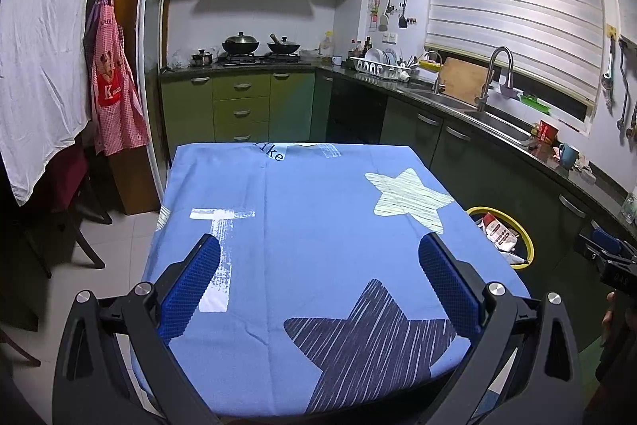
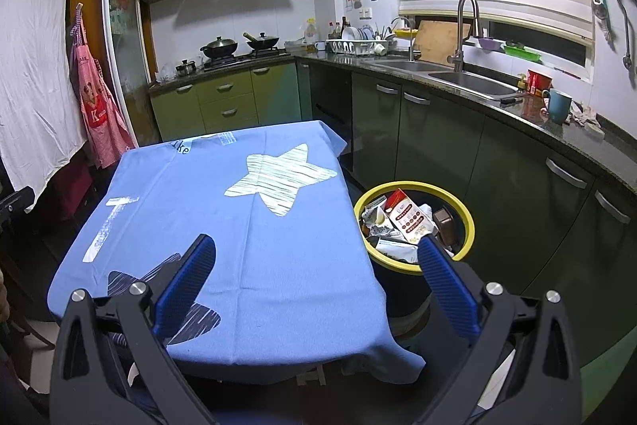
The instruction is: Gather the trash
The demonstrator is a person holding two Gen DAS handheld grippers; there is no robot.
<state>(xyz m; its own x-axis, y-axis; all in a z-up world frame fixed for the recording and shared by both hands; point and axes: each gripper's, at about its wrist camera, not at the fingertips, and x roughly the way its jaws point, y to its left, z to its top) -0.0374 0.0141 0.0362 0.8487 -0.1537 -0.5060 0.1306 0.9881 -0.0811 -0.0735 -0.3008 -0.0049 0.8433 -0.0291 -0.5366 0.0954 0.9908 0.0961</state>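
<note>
A black trash bin with a yellow rim (image 2: 469,226) stands on the floor right of the table, filled with cartons and wrappers (image 2: 406,218). It also shows in the left wrist view (image 1: 527,237). The table wears a blue star-print cloth (image 1: 310,202), also in the right wrist view (image 2: 223,202), with nothing lying on it. My left gripper (image 1: 318,245) is open and empty above the table's near half. My right gripper (image 2: 314,245) is open and empty above the table's near right edge, its right finger (image 2: 446,277) in front of the bin. The right gripper's body shows at the left wrist view's right edge (image 1: 613,261).
Green kitchen cabinets (image 2: 438,142) and a dark counter with a sink (image 2: 469,82) run along the right, close behind the bin. A stove with woks (image 1: 258,48) is at the back. A red apron (image 1: 113,90) and a white sheet (image 1: 36,58) hang left, with a chair (image 1: 71,206) below.
</note>
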